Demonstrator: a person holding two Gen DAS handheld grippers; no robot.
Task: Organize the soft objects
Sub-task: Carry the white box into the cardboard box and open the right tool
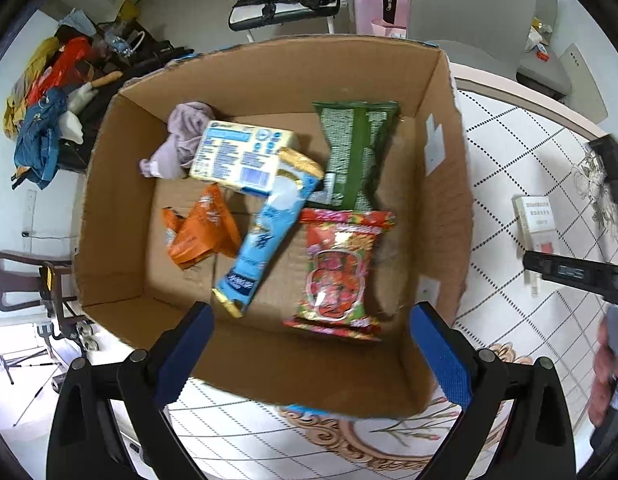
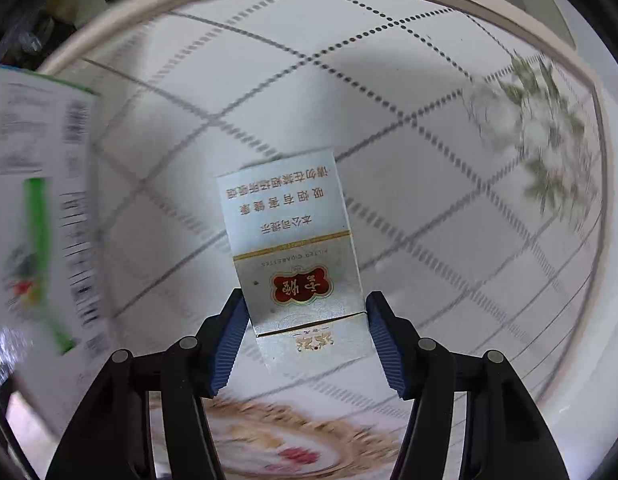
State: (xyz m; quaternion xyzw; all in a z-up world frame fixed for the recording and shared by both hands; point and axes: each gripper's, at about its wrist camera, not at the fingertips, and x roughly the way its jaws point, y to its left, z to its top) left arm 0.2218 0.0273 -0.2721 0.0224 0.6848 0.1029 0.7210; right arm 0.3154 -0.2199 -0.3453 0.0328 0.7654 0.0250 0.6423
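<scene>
Left gripper point(image 1: 309, 344), jaws wide and empty, hangs over the brown cardboard box point(image 1: 269, 384) collecting packets, while beside that box the right gripper point(image 2: 307, 344), jaws open, straddles the silver-white cigarette pack point(image 2: 293, 248) for pickup.

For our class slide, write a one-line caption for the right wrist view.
Open right tongs straddle a silver-white cigarette pack with a red emblem lying on the diamond-patterned white tablecloth.

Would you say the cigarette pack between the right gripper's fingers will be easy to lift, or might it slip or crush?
The cigarette pack looks like thin card, so probably light but crushable under a hard squeeze. Its glossy faces may slip on the right gripper. It lies flat on the tablecloth, unlikely to roll.
</scene>
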